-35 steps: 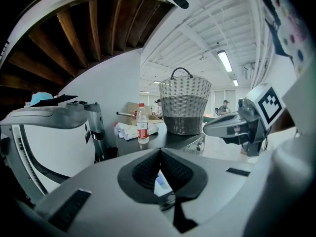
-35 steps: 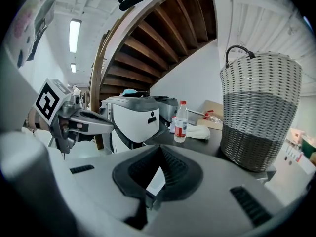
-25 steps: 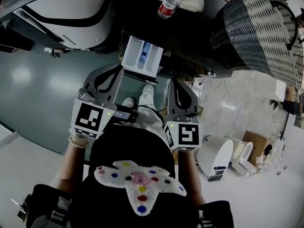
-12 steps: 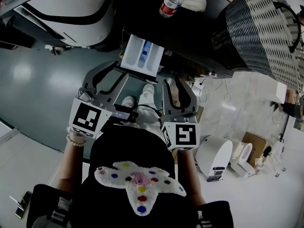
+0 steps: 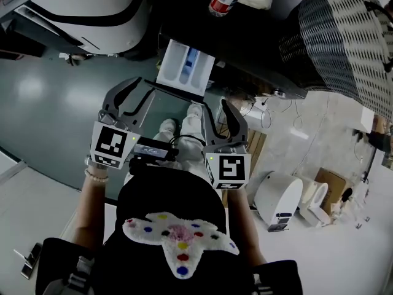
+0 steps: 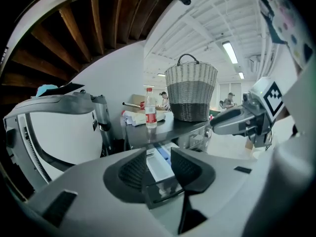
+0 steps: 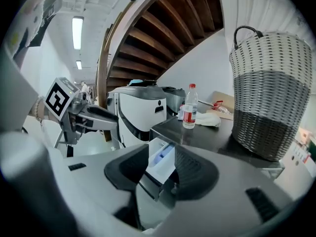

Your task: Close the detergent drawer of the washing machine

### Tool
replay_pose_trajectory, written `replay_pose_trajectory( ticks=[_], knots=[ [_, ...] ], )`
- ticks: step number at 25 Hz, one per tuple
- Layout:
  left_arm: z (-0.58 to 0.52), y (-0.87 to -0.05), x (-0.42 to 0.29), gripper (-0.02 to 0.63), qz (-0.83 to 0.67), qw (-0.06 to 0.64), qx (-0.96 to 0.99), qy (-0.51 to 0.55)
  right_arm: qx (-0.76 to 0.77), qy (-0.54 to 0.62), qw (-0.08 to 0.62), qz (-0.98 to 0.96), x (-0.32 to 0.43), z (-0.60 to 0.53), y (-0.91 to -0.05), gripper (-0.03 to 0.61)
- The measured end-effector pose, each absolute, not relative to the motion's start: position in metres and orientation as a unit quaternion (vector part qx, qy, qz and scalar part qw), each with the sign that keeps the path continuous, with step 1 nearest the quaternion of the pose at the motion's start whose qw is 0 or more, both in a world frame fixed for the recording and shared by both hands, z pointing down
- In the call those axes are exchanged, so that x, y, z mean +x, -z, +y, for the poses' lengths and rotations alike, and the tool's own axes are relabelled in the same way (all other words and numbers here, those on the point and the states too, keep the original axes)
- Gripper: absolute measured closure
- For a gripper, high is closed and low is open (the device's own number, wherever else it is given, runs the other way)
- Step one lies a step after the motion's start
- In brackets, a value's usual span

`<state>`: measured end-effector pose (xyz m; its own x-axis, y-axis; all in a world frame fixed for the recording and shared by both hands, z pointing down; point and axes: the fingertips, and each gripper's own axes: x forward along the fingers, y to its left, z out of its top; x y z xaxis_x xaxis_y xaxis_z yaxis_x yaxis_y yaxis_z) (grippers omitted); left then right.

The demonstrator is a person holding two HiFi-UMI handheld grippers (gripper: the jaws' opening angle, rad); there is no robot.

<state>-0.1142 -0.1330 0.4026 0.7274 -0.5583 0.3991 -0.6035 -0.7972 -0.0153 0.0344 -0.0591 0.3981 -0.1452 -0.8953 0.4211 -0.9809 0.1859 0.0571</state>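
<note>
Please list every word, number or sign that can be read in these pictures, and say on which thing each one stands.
No text can be read anywhere.
Bottle, red label: the print is too small and blurred to read.
Left cube and right cube: black-and-white square markers only, no letters or numbers.

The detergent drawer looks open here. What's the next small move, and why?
Probably ease the left gripper forward against the front of the detergent drawer. It stands pulled out of the washing machine; that gripper and the right gripper sit short of it, jaws having just been opening, nothing gripped.
</note>
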Motion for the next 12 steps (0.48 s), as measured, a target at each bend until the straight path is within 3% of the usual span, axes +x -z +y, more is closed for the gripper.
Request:
replay_pose_trajectory(
  ticks=[12],
  knots=[
    [-0.14,-0.473,-0.131,0.46,-0.319,0.076,0.91,-0.255,0.597,-0.148,0.243,-0.75,0.032,-0.051,-0.468,0.43]
  ],
)
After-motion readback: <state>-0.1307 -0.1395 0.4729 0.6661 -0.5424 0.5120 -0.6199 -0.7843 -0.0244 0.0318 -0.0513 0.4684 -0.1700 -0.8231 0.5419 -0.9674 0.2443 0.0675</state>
